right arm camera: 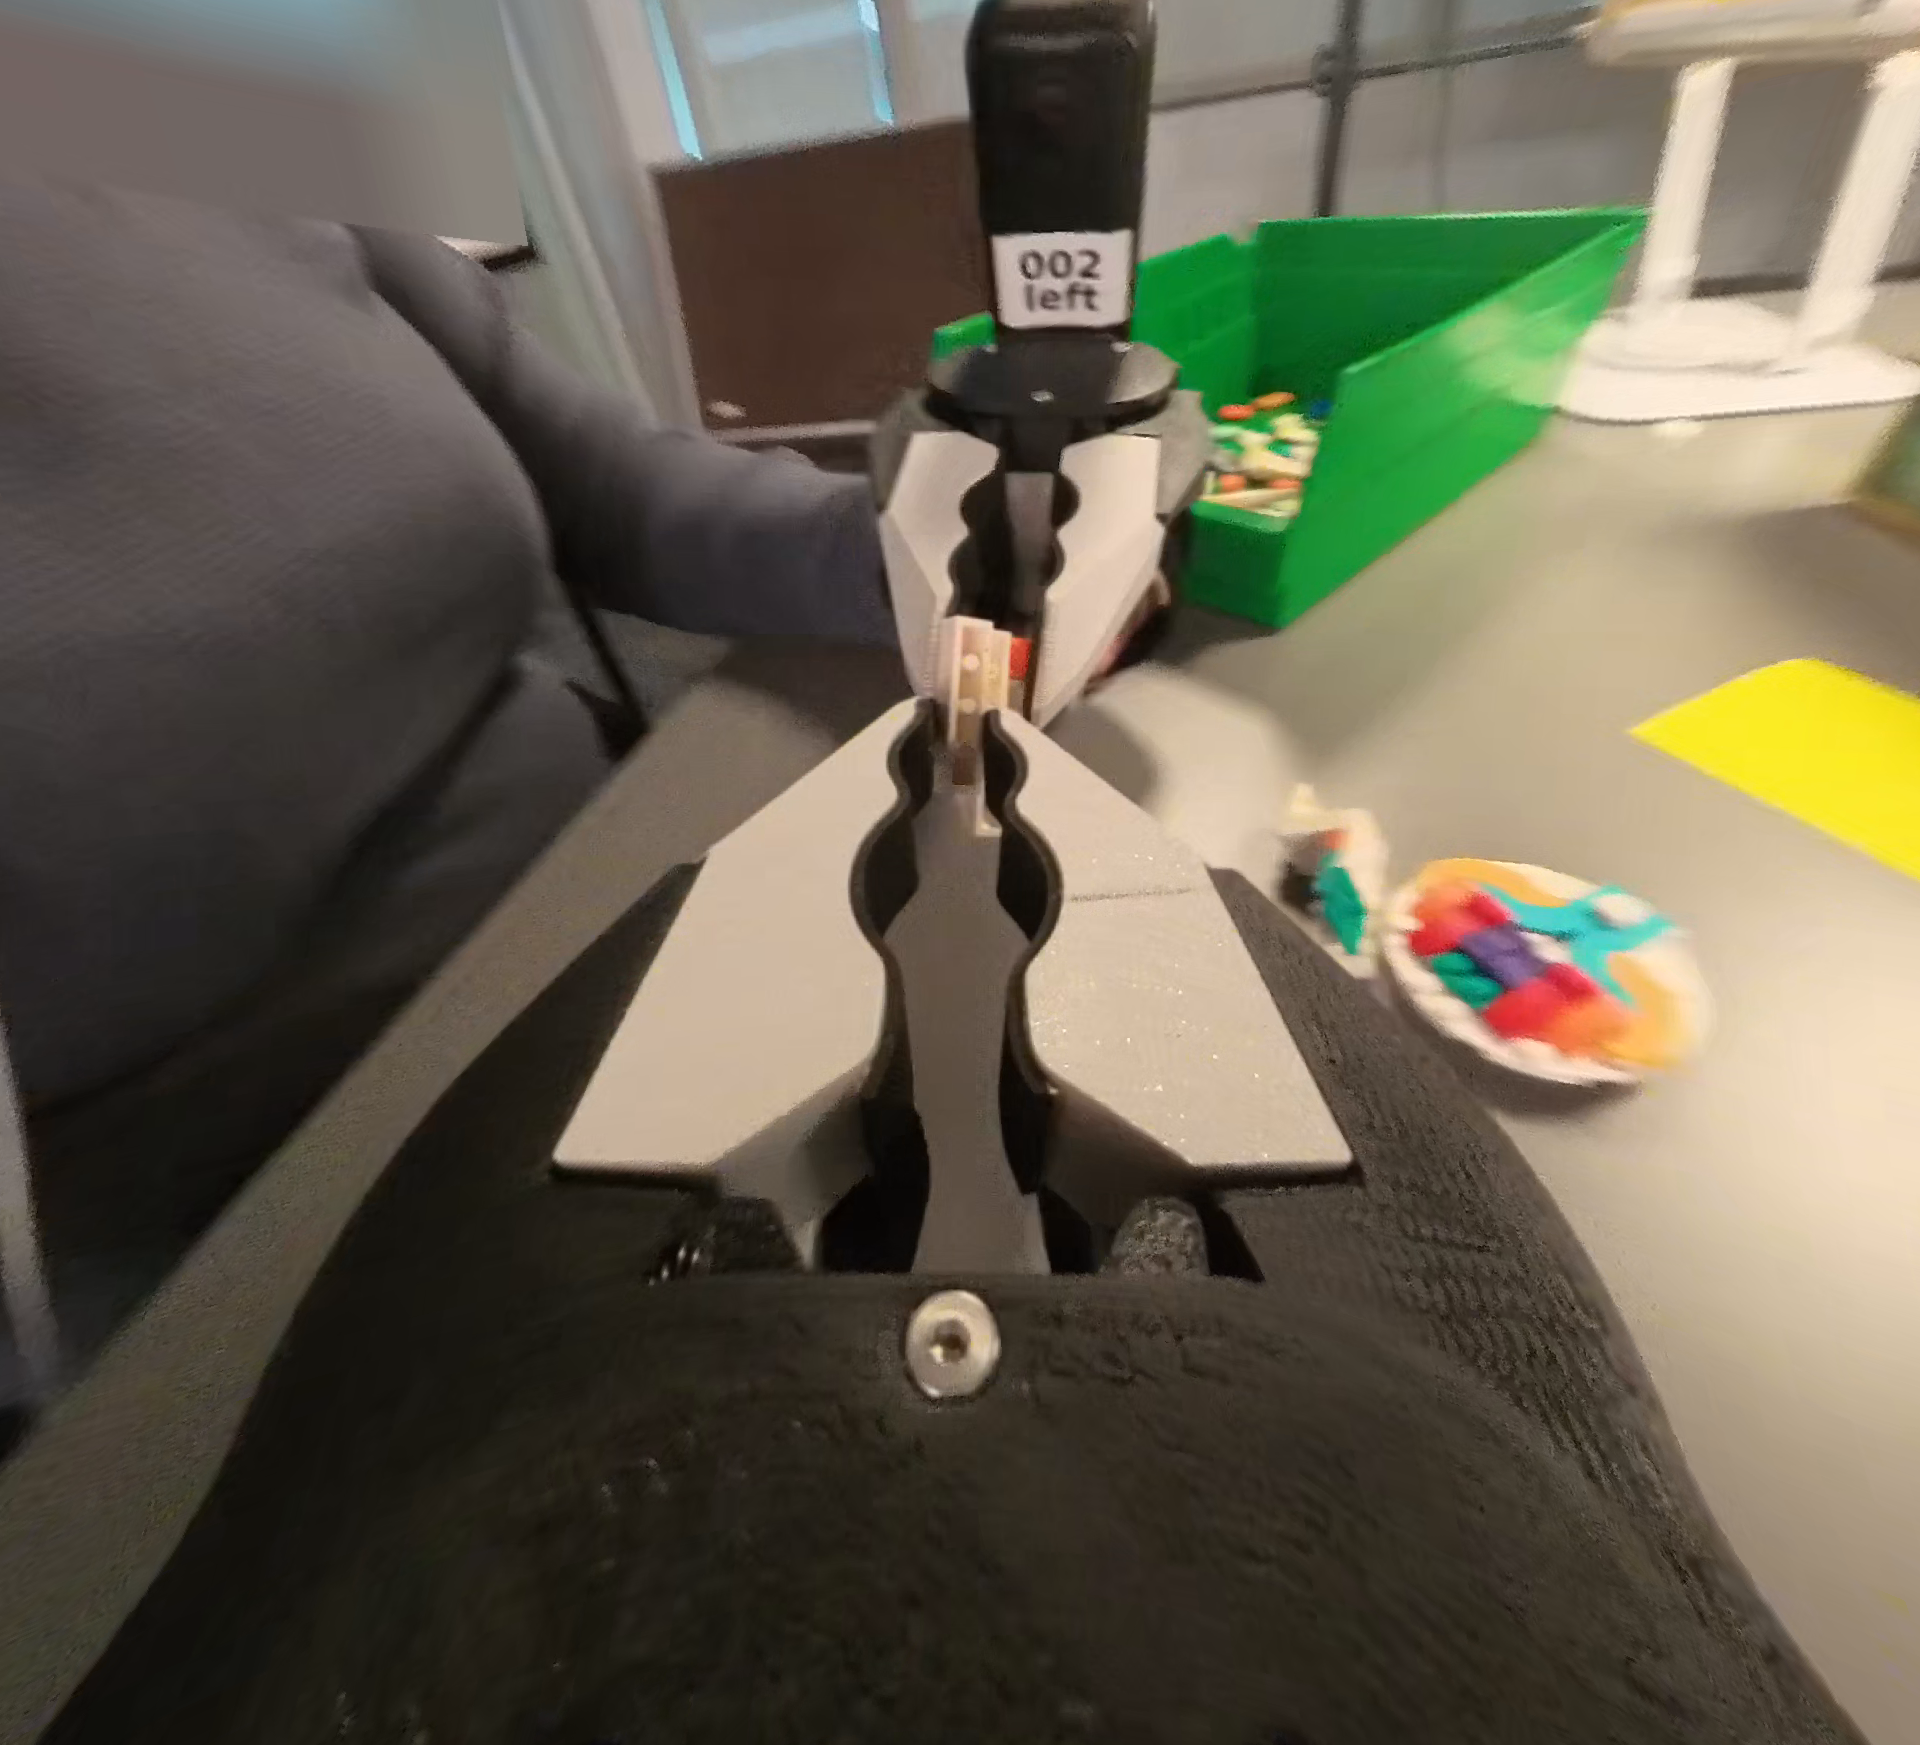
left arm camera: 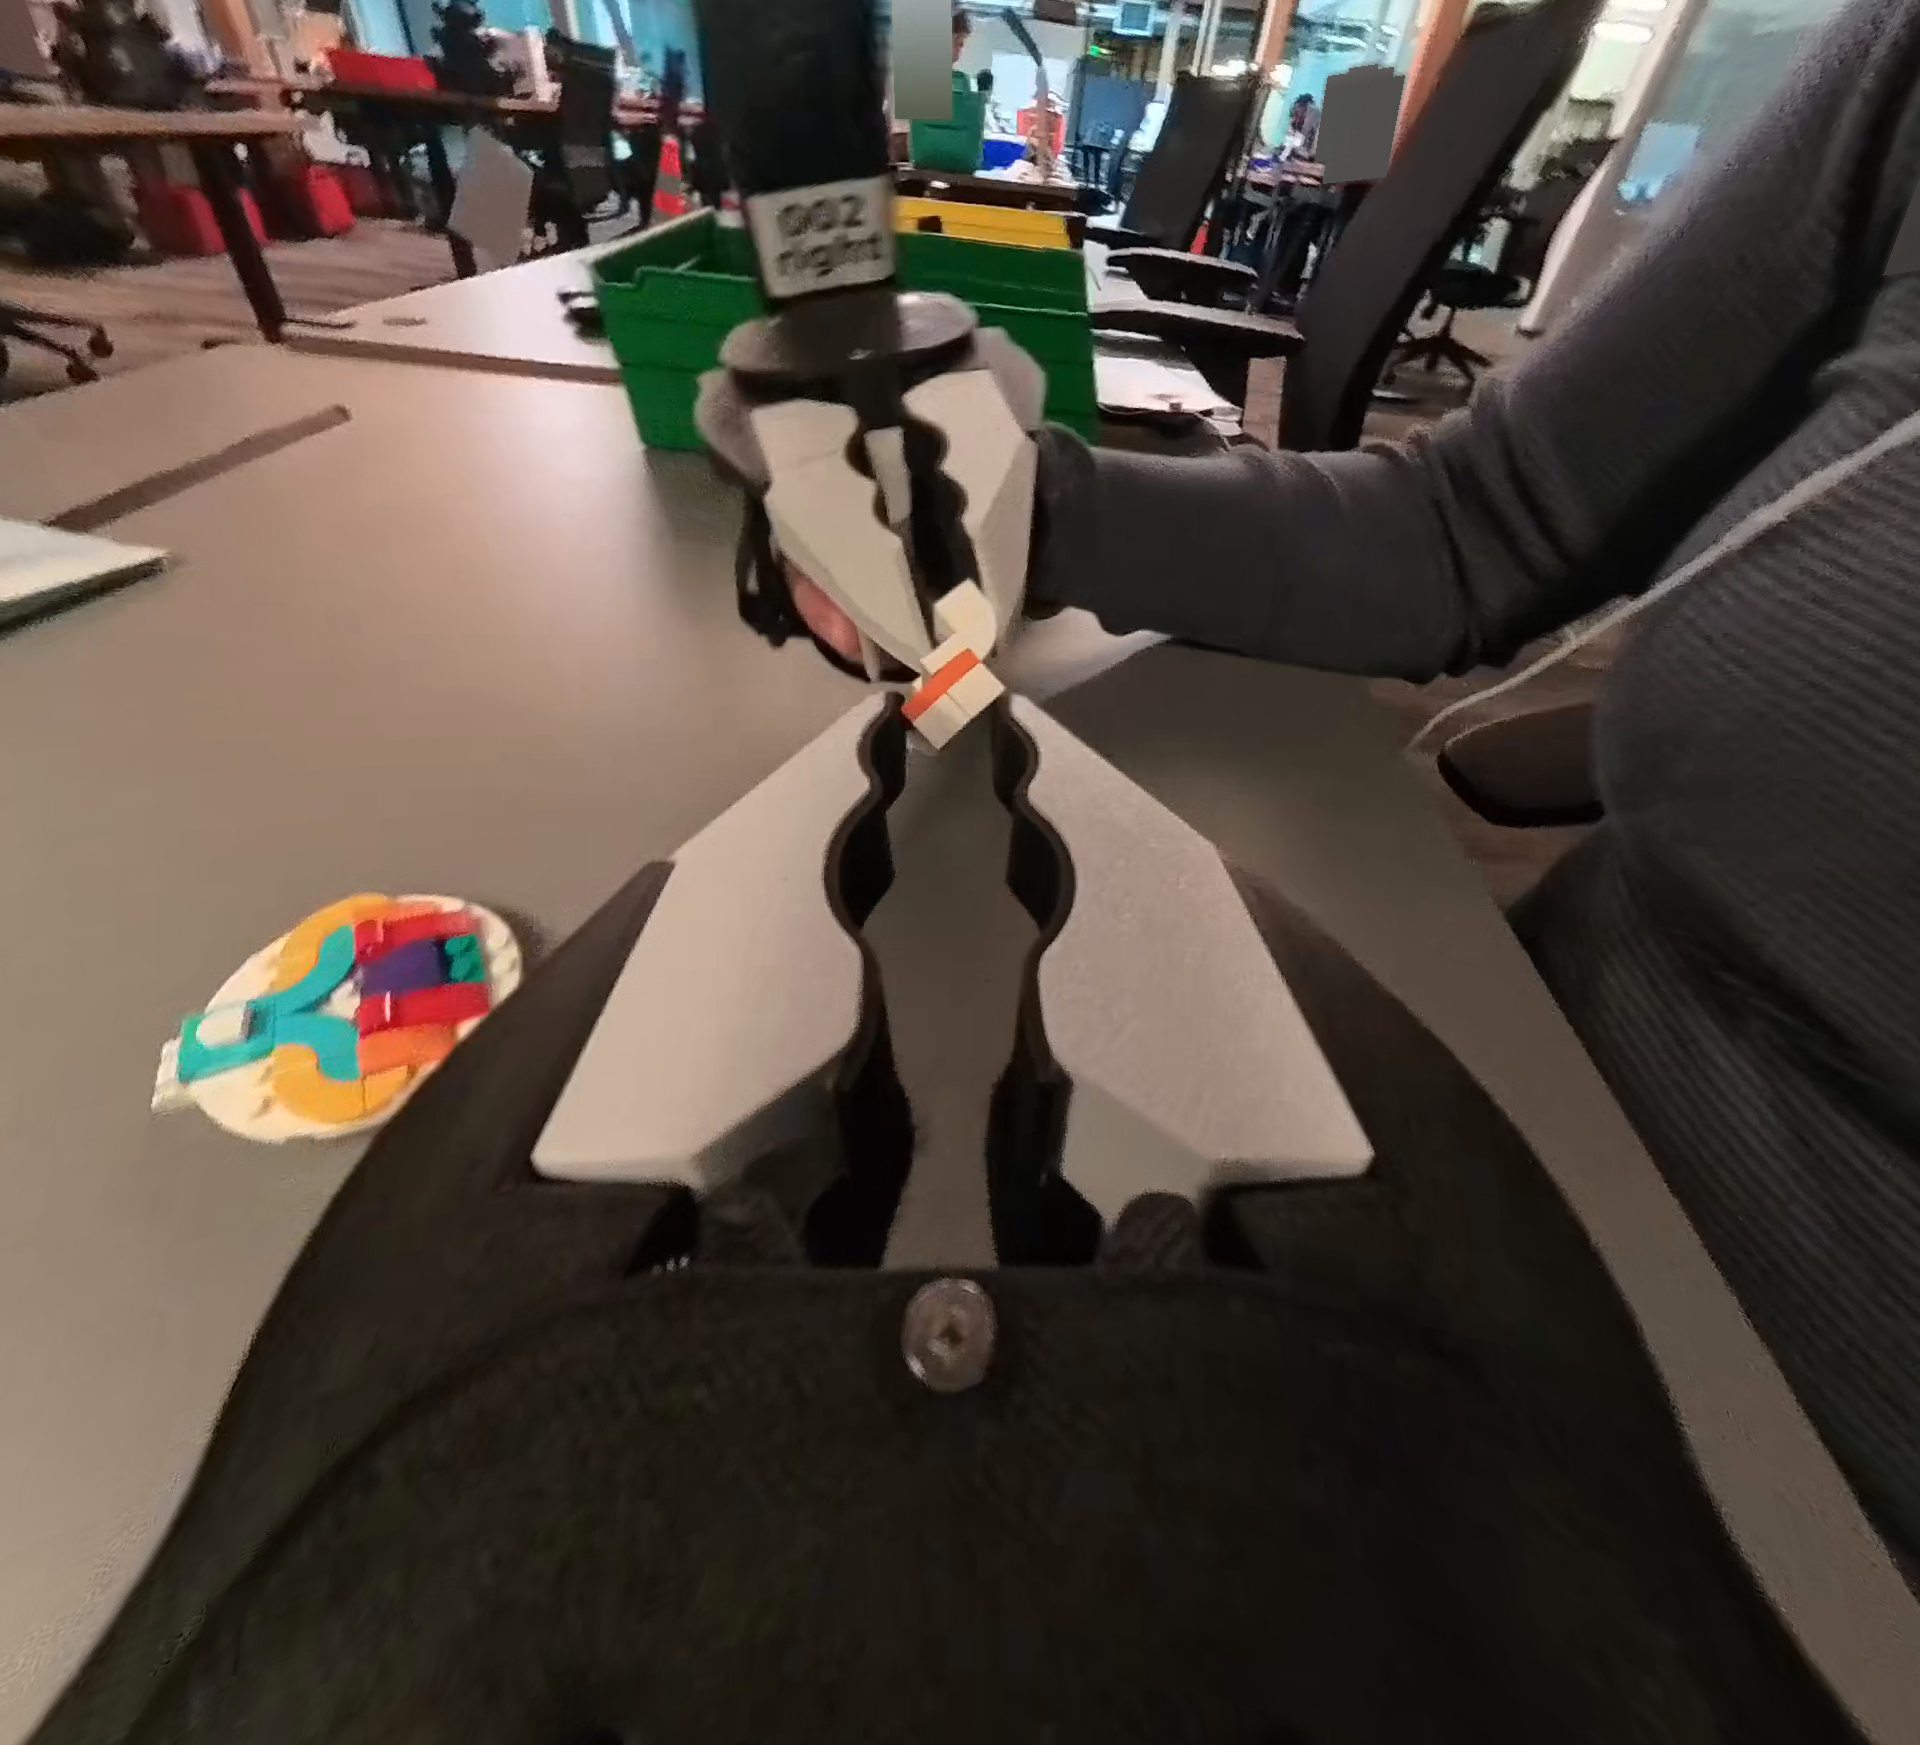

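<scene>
**Two grippers meet tip to tip on one small brick piece**

We note the left gripper [left arm camera: 945,729] and the right gripper [right arm camera: 956,731] facing each other head on above the table [left arm camera: 416,604], their tips all but touching. Between them sits a small white brick piece [left arm camera: 951,698] with an orange stripe, lifted clear of the surface. Both sets of fingers stand narrow and appear pinched on it, one from each end. How much of the piece each gripper bears we cannot tell, as the tips crowd it.

Our judgement is that a piece this small, caught only at the very tips, will twist out easily. The hold looks best kept with the two grippers on one line, squeezing evenly and pushing straight, not at an angle.

The table is plain matt grey. In the left wrist view a round plate of coloured bricks [left arm camera: 343,1009] lies near and to the left, well apart from the grippers. Far behind the right gripper stands a green bin [left arm camera: 675,324]; the right wrist view shows loose bricks [right arm camera: 1262,459] inside a bin of the same kind. A yellow sheet [right arm camera: 1787,760] lies flat at the right of that view.

A person's dark sleeve [left arm camera: 1351,532] reaches in from the right. Beyond is an open office with desks, black chairs [left arm camera: 1455,189] and large windows.
</scene>
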Motion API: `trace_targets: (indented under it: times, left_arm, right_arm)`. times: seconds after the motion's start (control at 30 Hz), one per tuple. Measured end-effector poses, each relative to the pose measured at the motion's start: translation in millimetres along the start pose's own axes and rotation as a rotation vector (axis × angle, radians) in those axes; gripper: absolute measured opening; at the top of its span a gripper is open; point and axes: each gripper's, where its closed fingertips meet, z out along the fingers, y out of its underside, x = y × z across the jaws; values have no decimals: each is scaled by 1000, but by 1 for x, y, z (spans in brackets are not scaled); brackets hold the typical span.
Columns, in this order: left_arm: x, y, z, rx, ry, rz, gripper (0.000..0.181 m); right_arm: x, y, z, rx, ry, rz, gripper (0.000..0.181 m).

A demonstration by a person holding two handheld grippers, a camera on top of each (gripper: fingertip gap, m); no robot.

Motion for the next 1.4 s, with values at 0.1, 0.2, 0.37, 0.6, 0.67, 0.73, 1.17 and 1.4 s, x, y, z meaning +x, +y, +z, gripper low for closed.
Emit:
trace_targets:
  times: [0.1, 0.2, 0.37, 0.6, 0.67, 0.73, 1.17, 1.4]
  left_arm:
    - [-13, 3, -3, -22, -69, -37, 15]
    - [-22, 6, -3, -41, -119, -73, 15]
    - [-28, 14, -5, -84, -158, -76, 10]
    - [-20, 18, 0, -144, -158, 77, 9]
    - [-14, 19, 2, -142, -118, 101, 10]
    - [-4, 15, 3, -119, -64, 134, 9]
    - [8, 22, -6, -179, -31, 237, 8]
    - [-16, 17, -4, -97, -144, 166, 9]
  right_arm:
    - [15, 3, 1, -92, 166, -160, 7]
    - [23, 6, 0, -148, 261, -258, 7]
    - [33, 11, 4, -195, 342, -293, 17]
    - [23, 14, 6, -147, 217, -145, 14]
    - [14, 13, 6, -102, 127, -60, 10]
    - [5, 8, 5, -40, 36, -1, 9]
    - [43, -24, -66, 167, 303, -2, 7]
    - [36, 70, -16, -470, 271, -23, 19]
